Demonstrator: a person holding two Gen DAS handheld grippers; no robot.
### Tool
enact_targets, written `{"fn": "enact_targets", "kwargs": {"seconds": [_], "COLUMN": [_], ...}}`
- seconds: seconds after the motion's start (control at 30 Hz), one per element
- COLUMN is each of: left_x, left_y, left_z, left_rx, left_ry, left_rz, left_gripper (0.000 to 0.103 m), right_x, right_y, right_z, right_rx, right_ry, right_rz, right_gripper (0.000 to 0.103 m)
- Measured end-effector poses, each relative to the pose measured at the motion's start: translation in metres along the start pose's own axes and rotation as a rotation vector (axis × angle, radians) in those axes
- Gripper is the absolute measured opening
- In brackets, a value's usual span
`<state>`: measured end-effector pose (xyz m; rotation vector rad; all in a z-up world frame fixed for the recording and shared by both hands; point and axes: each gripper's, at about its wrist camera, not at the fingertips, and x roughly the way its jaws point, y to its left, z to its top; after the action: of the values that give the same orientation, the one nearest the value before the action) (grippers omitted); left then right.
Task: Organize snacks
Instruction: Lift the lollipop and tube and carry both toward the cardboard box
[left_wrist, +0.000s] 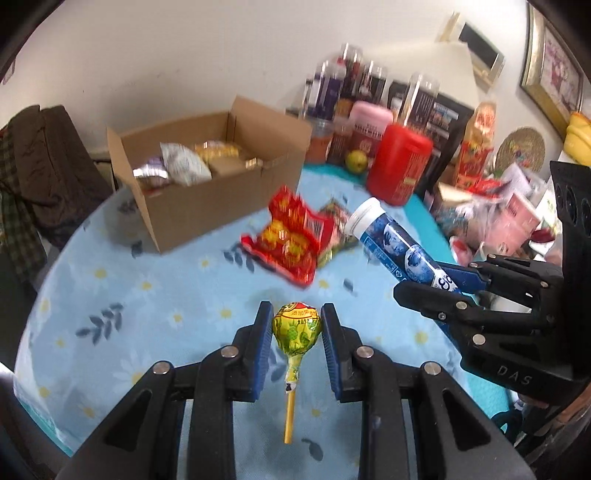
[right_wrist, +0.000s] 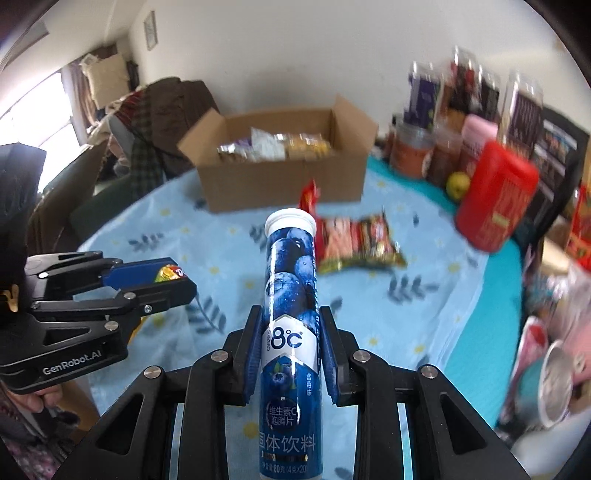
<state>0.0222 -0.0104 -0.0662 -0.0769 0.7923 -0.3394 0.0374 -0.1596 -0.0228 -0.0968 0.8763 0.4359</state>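
Fingers of the left gripper (left_wrist: 297, 325) are clamped on the head of a lollipop (left_wrist: 296, 325), its yellow stick trailing back toward the wrist, so its long axis runs along the fingers. Those of the right gripper (right_wrist: 290, 343) are pressed against the sides of a blue tablet tube (right_wrist: 291, 295), which also lies along the fingers, white cap pointing forward and away. Both items hang clear above the flowered tablecloth (left_wrist: 110, 295).

Ahead of both pairs of fingers, on the cloth, lie a red snack packet (left_wrist: 290, 236) and, just beside it, a second packet with red and green print (right_wrist: 356, 242).

Farther on, past those packets, stands the open cardboard box (right_wrist: 280, 184), flaps up, already holding several wrapped snacks, silver, white and yellow. It sits slightly left of straight ahead from each gripper, the left one seeming a little nearer. My guess is that both carried items go into it, each needing to travel forward over the loose packets and clear the near wall before release.

Jars, bottles and a red canister (left_wrist: 400, 164) crowd the far right.
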Motion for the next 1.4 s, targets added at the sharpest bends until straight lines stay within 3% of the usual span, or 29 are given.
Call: {"fn": "enact_targets", "kwargs": {"seconds": [0.3,0.53,1.1,1.4], "left_x": [-0.029,-0.028,0.032,0.091], "left_y": [0.009,0.027,0.095,0.145], "left_z": [0.055,0.096,0.188,0.215], "left_rx": [0.015,0.002,-0.054,-0.084], "left_ry": [-0.137,-0.184,-0.187,-0.099], "left_rz": [0.031,0.047,0.070,0.139], "left_gripper": [0.026,0.026,0.026,0.026], "right_x": [-0.012,-0.003,0.078,0.143], "right_y": [0.001,-0.004,-0.020,-0.023], "right_z": [0.058,0.102,0.199,0.236], "right_rx": [-0.046,-0.065,-0.078,-0.103], "right_ry": [-0.108,-0.153,-0.185,-0.144], "right_rz": [0.040,0.061,0.051,0.042], "right_gripper": [0.028,0.028,0.028,0.028]}}
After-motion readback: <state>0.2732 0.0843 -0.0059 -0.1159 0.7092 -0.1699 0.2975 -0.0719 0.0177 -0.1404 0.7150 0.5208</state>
